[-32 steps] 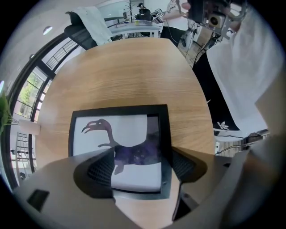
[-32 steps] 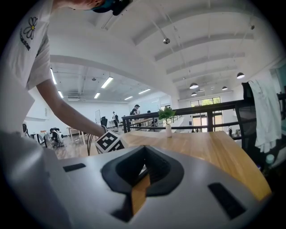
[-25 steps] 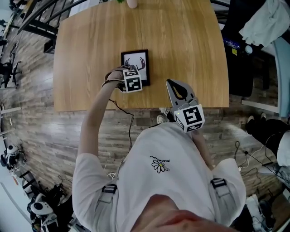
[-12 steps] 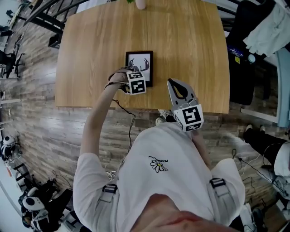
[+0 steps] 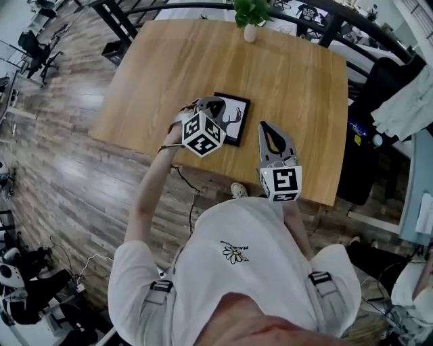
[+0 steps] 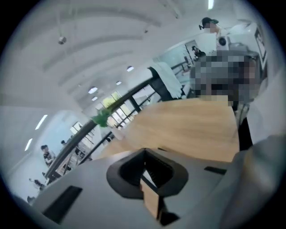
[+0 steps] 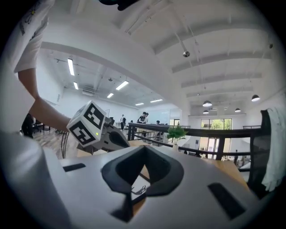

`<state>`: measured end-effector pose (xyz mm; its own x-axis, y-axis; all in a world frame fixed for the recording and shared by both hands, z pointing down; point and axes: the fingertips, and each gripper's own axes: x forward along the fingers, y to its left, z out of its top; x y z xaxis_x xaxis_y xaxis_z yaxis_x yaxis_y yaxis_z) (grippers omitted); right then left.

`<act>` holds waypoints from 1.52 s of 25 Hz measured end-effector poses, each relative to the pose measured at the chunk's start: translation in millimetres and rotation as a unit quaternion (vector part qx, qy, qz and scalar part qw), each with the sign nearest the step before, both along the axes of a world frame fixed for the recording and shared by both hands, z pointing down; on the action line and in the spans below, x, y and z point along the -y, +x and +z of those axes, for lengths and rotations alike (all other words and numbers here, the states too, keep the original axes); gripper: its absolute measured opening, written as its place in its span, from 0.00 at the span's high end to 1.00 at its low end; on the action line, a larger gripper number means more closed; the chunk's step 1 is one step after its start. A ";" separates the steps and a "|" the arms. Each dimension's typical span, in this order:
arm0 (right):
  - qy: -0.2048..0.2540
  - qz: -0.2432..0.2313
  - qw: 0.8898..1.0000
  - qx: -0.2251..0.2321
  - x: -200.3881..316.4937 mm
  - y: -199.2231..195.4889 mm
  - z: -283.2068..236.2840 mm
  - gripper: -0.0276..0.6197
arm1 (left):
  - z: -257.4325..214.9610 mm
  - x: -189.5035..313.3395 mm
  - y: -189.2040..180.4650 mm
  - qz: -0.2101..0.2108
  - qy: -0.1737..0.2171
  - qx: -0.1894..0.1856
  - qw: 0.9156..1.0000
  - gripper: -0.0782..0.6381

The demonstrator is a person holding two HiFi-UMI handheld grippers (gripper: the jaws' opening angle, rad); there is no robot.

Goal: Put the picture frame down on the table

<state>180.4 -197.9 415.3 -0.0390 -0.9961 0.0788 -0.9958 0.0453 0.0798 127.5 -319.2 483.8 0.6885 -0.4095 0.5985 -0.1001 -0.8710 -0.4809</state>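
Note:
The picture frame [image 5: 233, 120], black-edged with an antler drawing, lies flat on the wooden table [image 5: 291, 67] close to its near edge. My left gripper [image 5: 211, 103] hovers just above the frame's left edge, tilted upward, with its jaws shut and nothing between them. In its own view the left gripper [image 6: 144, 150] points across the tabletop [image 6: 192, 125]. My right gripper [image 5: 265, 126] is shut and empty, to the right of the frame. Through the right gripper's [image 7: 144, 146] jaw opening a bit of the frame [image 7: 139, 189] shows, and the left gripper's marker cube [image 7: 87, 125] is at the left.
A small potted plant [image 5: 250, 17] stands at the table's far edge. A black railing [image 7: 201, 133] runs behind the table. A dark chair with pale cloth [image 5: 406, 101] stands to the right. The table's near edge [image 5: 203, 159] lies just under both grippers.
My left gripper has lifted off the frame's lower left corner and tilted up. The frame stays flat on the table. The right gripper kept its place.

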 end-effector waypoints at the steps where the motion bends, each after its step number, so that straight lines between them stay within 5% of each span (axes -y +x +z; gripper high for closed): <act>1: 0.009 -0.002 1.000 -0.005 3.4 -1.9 -7.3 0.94 | -20.6 -0.2 -3.5 -0.023 0.005 -0.044 0.999 0.87; 3: 0.027 -0.006 1.000 -0.005 9.0 -6.0 -20.7 0.94 | -55.7 -6.6 -13.4 -0.071 -0.018 -0.136 0.988 0.87; 7: 0.048 -0.022 0.998 0.014 15.2 -19.9 -37.7 0.94 | -101.0 -30.5 -47.1 -0.150 -0.081 -0.297 0.940 0.87; 9: 0.054 -0.042 0.997 0.034 14.8 -30.5 -41.7 0.94 | -109.4 -44.1 -72.2 -0.195 -0.092 -0.363 0.907 0.87; 12: 0.047 -0.067 0.994 0.065 15.2 -43.3 -40.5 0.94 | -114.7 -61.3 -109.5 -0.265 -0.092 -0.454 0.846 0.87; 14: 0.038 -0.080 0.993 0.073 17.5 -50.9 -37.0 0.94 | -110.8 -68.8 -128.6 -0.304 -0.076 -0.476 0.822 0.87; 16: 0.033 -0.094 0.992 0.073 19.3 -59.7 -33.4 0.95 | -105.4 -75.2 -142.9 -0.332 -0.045 -0.466 0.819 0.87; 20: 0.024 -0.113 0.991 0.069 20.1 -74.8 -27.9 0.95 | -105.0 -85.7 -155.5 -0.344 -0.001 -0.444 0.828 0.87; 38: 0.031 -0.140 0.989 0.044 28.1 -92.4 -32.1 0.95 | -112.9 -78.6 -179.8 -0.376 0.024 -0.449 0.810 0.87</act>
<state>88.0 -226.0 383.1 -0.3174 -0.9483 0.0014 -0.9483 0.3174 0.0037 -52.4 -240.6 370.9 0.3823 -0.9234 -0.0346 -0.9222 -0.3836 0.0485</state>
